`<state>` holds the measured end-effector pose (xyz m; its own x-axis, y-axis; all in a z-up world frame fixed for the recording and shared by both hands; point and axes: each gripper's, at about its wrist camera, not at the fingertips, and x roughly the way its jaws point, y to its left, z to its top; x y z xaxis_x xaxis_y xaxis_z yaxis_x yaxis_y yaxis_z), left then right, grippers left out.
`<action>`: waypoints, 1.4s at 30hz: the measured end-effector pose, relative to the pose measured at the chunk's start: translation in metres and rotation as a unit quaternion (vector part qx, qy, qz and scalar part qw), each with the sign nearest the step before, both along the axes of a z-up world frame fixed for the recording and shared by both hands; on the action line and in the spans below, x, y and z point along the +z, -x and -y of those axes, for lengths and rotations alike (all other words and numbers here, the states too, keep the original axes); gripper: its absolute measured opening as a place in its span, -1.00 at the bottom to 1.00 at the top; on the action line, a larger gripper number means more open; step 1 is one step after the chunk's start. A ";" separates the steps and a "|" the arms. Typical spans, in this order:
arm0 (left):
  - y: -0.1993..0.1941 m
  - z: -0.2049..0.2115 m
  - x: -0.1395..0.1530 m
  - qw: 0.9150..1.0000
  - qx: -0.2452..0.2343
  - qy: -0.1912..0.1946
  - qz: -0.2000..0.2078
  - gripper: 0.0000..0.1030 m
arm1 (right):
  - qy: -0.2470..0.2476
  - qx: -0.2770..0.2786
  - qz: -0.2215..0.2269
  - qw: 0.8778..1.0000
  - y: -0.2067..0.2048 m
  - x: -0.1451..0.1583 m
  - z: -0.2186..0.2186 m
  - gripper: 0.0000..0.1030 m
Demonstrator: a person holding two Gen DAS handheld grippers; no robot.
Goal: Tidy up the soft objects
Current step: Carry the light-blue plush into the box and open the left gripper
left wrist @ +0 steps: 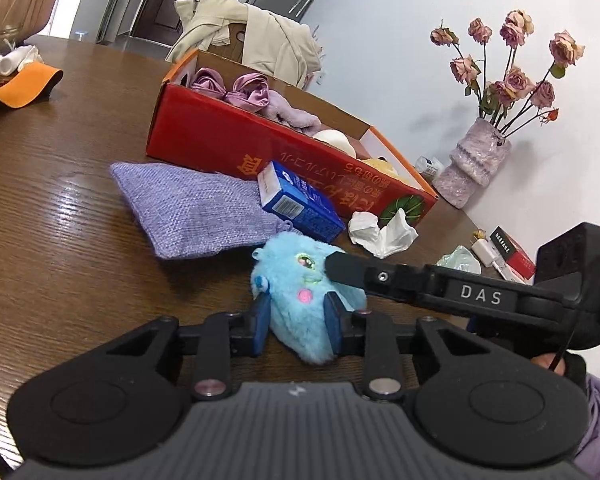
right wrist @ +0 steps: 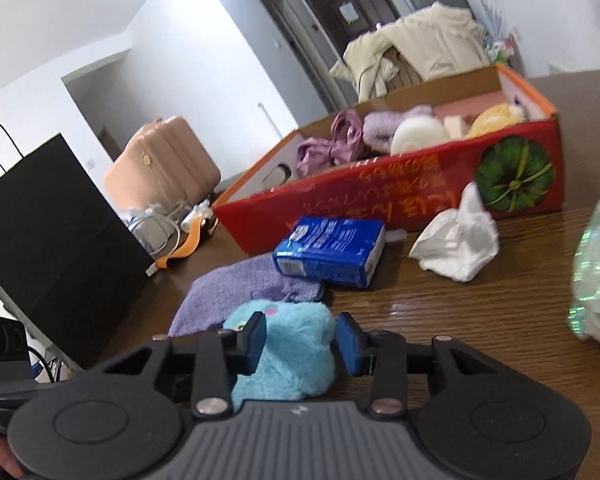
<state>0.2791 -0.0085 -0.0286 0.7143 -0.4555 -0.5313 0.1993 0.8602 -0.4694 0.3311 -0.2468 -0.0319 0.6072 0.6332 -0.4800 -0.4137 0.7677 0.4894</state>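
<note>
Blue plush (left wrist: 308, 300) on near worktop (left wrist: 60, 240), pinched between left claw (left wrist: 298, 320) pads. Right claw (right wrist: 302, 344) straddles it, right pad apart, grip unclear. Red box (left wrist: 260, 148) behind.

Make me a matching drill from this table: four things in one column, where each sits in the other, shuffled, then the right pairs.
Things:
1. fluffy blue plush toy
2. purple satin bows
3. crumpled white tissue
4. blue printed carton

Places:
A. inside the red cardboard box
B. lying partly on the lilac woven pouch
C. between the left gripper fingers
D. on the wooden table by the box's pumpkin picture

Pairs: 1-C, 2-A, 3-D, 4-B
</note>
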 end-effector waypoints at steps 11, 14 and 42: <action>0.029 0.004 0.019 0.999 -0.024 0.010 0.036 -0.48 | -0.034 -0.036 0.002 0.999 0.038 0.010 0.011 -0.41; 0.038 0.008 0.029 0.998 -0.035 0.011 0.049 -0.48 | -0.039 -0.050 0.015 0.998 0.057 0.019 0.017 -0.41; -0.254 -0.025 0.053 0.994 -0.012 -0.109 0.009 -0.57 | 0.063 -0.067 -0.071 0.993 -0.253 0.048 -0.093 -0.48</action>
